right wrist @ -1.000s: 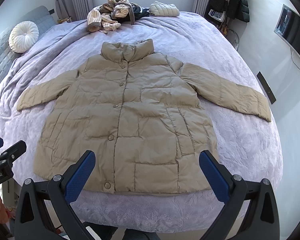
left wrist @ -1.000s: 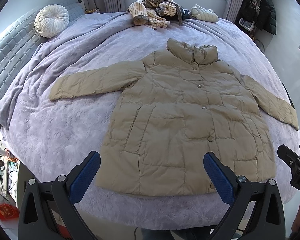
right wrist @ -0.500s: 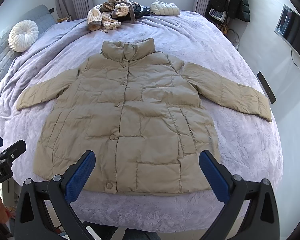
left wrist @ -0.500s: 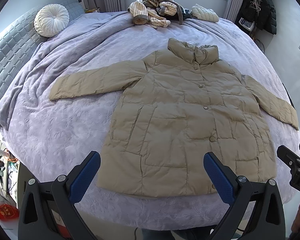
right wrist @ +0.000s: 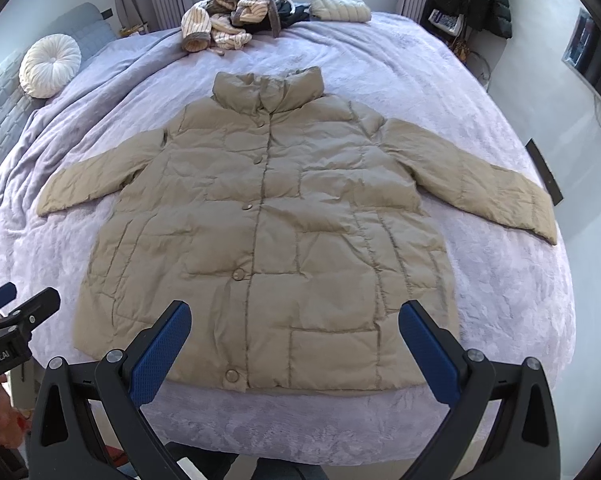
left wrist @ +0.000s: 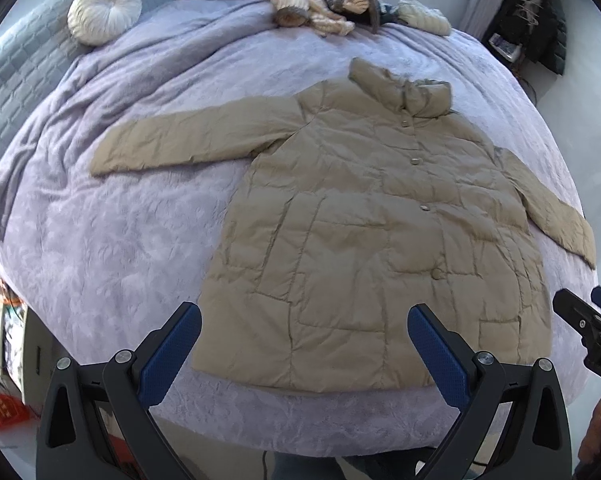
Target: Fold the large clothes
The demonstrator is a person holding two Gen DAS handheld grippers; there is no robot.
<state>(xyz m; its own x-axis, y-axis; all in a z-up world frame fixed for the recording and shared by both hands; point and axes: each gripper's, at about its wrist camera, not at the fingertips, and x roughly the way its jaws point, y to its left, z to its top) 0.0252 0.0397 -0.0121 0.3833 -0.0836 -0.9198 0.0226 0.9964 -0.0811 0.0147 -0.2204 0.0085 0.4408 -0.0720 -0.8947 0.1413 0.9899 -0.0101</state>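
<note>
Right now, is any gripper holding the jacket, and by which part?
Nothing is held. The left gripper and the right gripper are both open, short of the hem of the beige jacket, which lies flat on the bed.

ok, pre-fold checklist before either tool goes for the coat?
1. Coat flat, front up, buttoned: ok.
2. Both sleeves spread out, left, right: ok.
3. Left tool open, holding nothing: ok.
4. Right tool open, holding nothing: ok.
5. Bed bare beside the coat; clothes pile apart at the far edge: ok.
6. Anything under the coat: cannot tell.
</note>
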